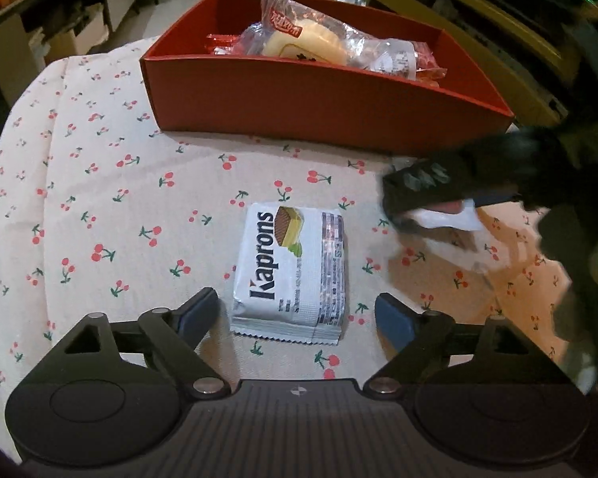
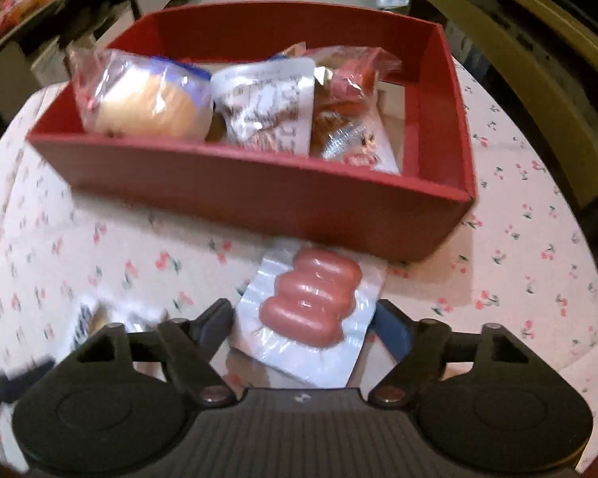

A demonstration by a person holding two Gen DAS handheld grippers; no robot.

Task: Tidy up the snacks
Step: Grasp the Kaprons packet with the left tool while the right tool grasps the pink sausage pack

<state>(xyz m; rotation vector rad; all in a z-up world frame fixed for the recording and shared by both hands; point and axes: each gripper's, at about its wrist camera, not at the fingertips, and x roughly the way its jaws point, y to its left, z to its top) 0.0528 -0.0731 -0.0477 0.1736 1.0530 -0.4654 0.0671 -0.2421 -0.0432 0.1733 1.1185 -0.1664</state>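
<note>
Two tongs straddle wafer (image 1: pixel 289 269), sausages (image 2: pixel 309 296).

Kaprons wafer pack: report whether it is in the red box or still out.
Out. The Kaprons wafer pack lies flat on the cherry-print cloth, in front of the red box.

matt red card box (image 1: pixel 319 99), glossy clear plastic sausage pack (image 2: pixel 311 310), cherry-print cloth (image 1: pixel 99 199), crinkled foil wafer wrapper (image 1: pixel 291 271)

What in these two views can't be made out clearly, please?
- Left wrist view: the right gripper is motion-blurred; whether it grips the sausage pack is unclear.
- Left wrist view: the red box front wall hides the lower snacks.
- Right wrist view: the wafer pack is blurred and cut off by the gripper body.
</note>
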